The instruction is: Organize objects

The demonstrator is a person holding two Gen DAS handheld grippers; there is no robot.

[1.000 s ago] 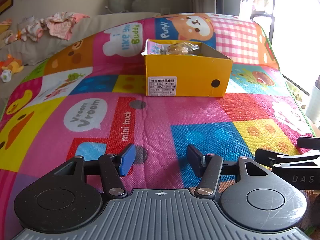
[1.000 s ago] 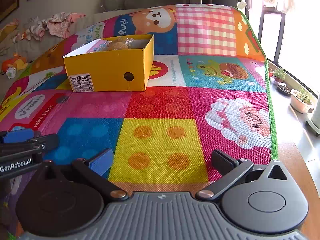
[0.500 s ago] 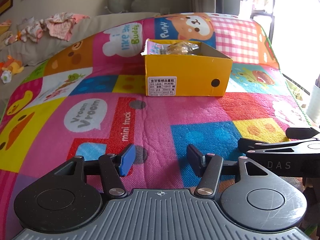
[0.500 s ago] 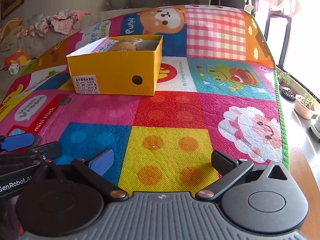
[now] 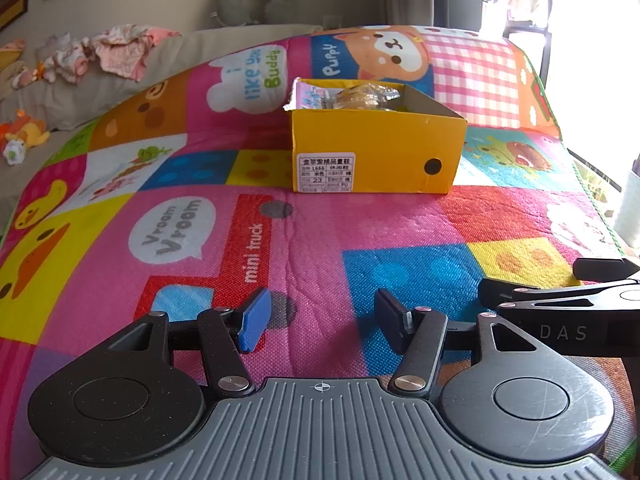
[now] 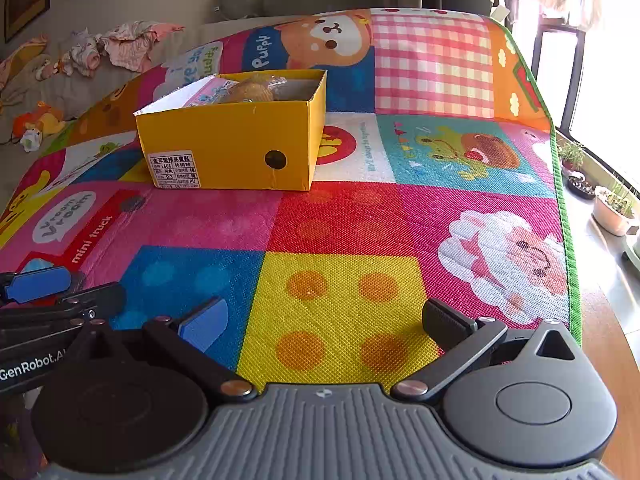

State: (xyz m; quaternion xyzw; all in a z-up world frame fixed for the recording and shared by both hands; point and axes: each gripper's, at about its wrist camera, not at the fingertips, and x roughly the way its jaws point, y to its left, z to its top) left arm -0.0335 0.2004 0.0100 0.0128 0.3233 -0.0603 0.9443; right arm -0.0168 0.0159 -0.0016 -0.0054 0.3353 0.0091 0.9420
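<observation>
A yellow cardboard box (image 5: 376,152) stands on the colourful play mat (image 5: 320,232), well ahead of both grippers; it also shows in the right wrist view (image 6: 232,148). Inside it lie wrapped round pastries (image 5: 362,96) and a pink-and-white packet (image 6: 196,94). My left gripper (image 5: 320,320) is open and empty, low over the mat. My right gripper (image 6: 324,320) is open and empty, to the right of the left one. The right gripper's side shows in the left wrist view (image 5: 560,304); the left gripper shows in the right wrist view (image 6: 48,300).
A grey sofa with crumpled clothes (image 5: 116,52) and small plush toys (image 5: 24,136) runs along the left. A grey neck pillow (image 5: 252,0) sits behind the mat. Potted plants (image 6: 612,208) stand on the floor past the mat's green right edge (image 6: 564,220).
The right gripper has moved forward toward the box and slightly up beside the left gripper. The left gripper has stayed put. Both stay open.
</observation>
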